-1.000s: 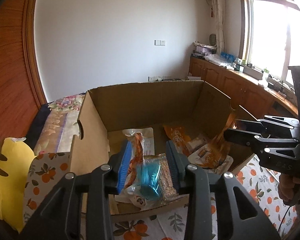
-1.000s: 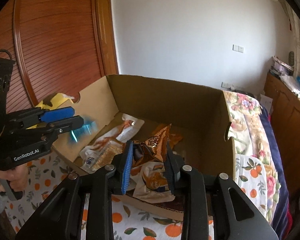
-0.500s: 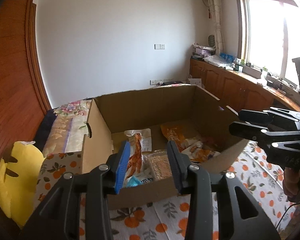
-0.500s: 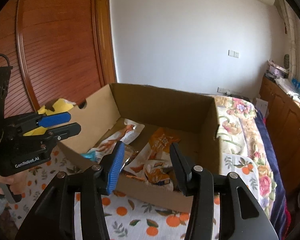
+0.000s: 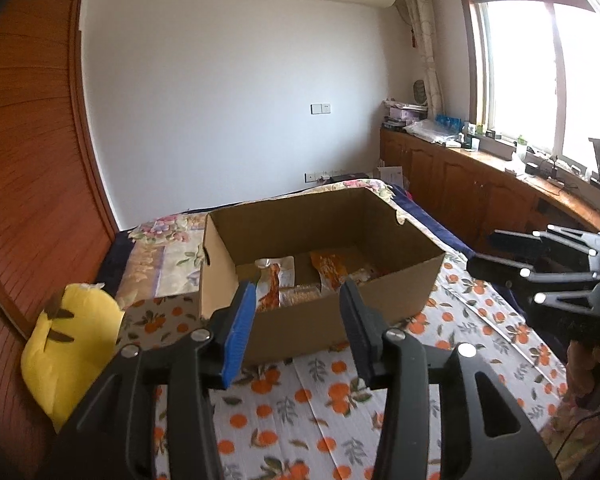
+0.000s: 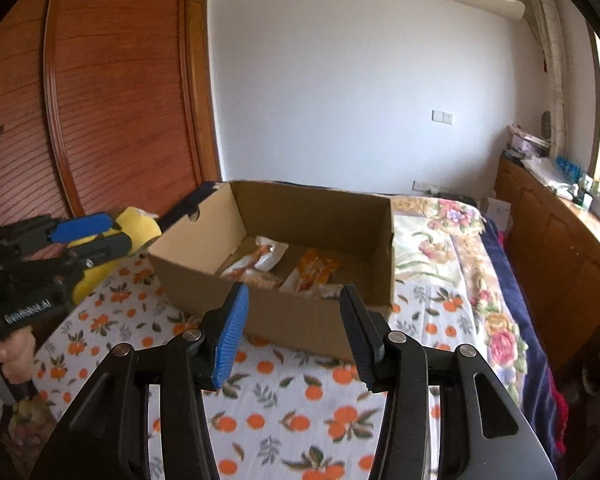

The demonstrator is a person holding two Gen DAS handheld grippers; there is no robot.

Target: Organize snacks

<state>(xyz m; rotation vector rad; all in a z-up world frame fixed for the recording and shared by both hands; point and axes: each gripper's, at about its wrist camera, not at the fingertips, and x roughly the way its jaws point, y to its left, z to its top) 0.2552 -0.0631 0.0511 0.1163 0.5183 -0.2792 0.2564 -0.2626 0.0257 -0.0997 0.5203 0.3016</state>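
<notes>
A brown cardboard box [image 5: 380, 292] [image 6: 204, 232] stands open on a bed. Inside lie snack packets: a white-and-orange one [image 5: 274, 280] [image 6: 266, 254], an orange one [image 5: 328, 270] [image 6: 316, 270] and a grainy clear one [image 5: 300, 295]. My left gripper [image 5: 296, 330] hangs in front of the box's near wall, its jaws opening with nothing between them. My right gripper [image 6: 290, 332] is also back from the box, jaws opening and empty. Each gripper shows in the other's view: the right gripper [image 5: 540, 268] at the right edge, the left gripper [image 6: 80, 236] at the left edge.
The bed has an orange-print sheet [image 5: 300, 400] [image 6: 292, 408] and a floral quilt [image 6: 452, 240]. A yellow cushion [image 5: 68, 344] [image 6: 140, 228] lies left of the box. Wooden sliding doors [image 6: 100, 100] stand at left, low cabinets [image 5: 460, 184] under the window at right.
Both grippers let go of the snack packets in the box, opened, and pulled back and up away from the box. The packets now lie inside.
</notes>
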